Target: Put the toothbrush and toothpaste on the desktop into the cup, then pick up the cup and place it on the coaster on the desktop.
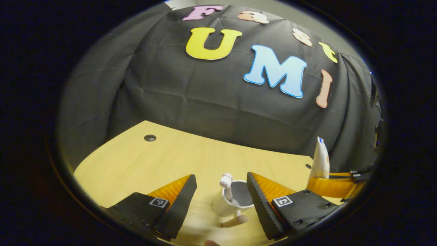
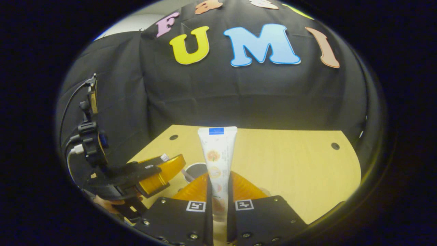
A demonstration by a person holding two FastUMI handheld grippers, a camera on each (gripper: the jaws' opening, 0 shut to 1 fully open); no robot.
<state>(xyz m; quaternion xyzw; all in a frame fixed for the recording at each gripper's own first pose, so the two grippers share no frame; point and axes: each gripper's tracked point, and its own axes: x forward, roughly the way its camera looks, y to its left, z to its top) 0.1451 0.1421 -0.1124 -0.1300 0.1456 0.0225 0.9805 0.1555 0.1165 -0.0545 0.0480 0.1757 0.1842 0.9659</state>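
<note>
The right gripper (image 2: 218, 194) clamps the toothpaste (image 2: 217, 153) upright; the left gripper (image 1: 222, 201) stands wide open around the cup (image 1: 232, 203) holding the toothbrush (image 1: 226, 182). Carry the tube toward ten o'clock, lower it cap-first, then release.

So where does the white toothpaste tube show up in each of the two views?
Left gripper view: the white toothpaste tube stands upright at the far right edge, above the other gripper's orange fingers.
Right gripper view: it rises at bottom centre, clamped between the right gripper fingers.
Shared landmark: the white cup, low centre between the open fingers in the left gripper view, and just left of the tube in the right gripper view.
</note>
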